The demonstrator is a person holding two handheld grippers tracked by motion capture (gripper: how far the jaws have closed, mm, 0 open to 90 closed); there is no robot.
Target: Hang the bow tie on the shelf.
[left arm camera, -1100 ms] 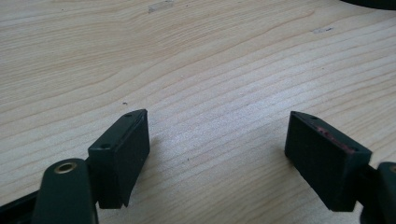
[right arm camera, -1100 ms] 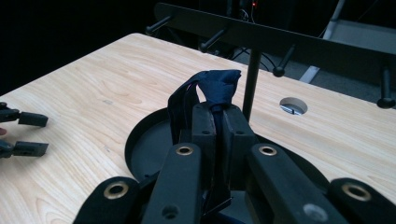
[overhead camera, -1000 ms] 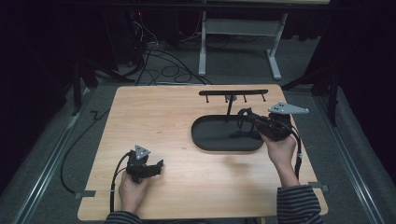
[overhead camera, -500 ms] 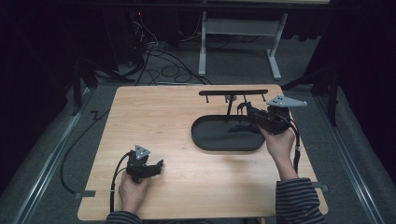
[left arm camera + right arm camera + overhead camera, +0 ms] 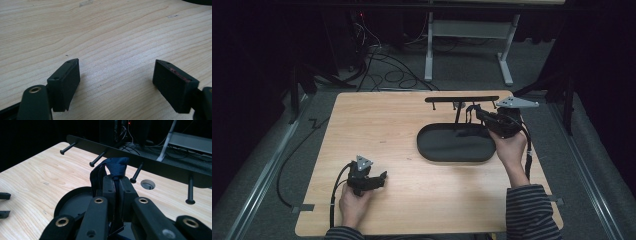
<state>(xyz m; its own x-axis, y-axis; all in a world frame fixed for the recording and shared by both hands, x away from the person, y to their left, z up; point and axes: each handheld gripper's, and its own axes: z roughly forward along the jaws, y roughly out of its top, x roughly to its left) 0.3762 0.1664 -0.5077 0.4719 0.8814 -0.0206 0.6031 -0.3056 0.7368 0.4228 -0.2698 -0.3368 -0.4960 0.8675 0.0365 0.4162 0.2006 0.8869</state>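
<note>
While the left claw (image 5: 379, 177) rests wide open on the counter (image 5: 387, 125), the right claw (image 5: 115, 187) is clamped on a dark blue strap (image 5: 117, 166), held above the black tray (image 5: 432, 150) just short of the peg rack (image 5: 150, 162). Looks like the hanging step: next, the loop needs guiding over a peg (image 5: 136, 173) before letting go.

Dark blue cloth strap (image 5: 115, 167), matt wood table (image 5: 382, 130)

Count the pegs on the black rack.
4, along the black metal rack: far-left peg, next peg, third peg, right-end peg. The dark blue cloth may hide more.
</note>
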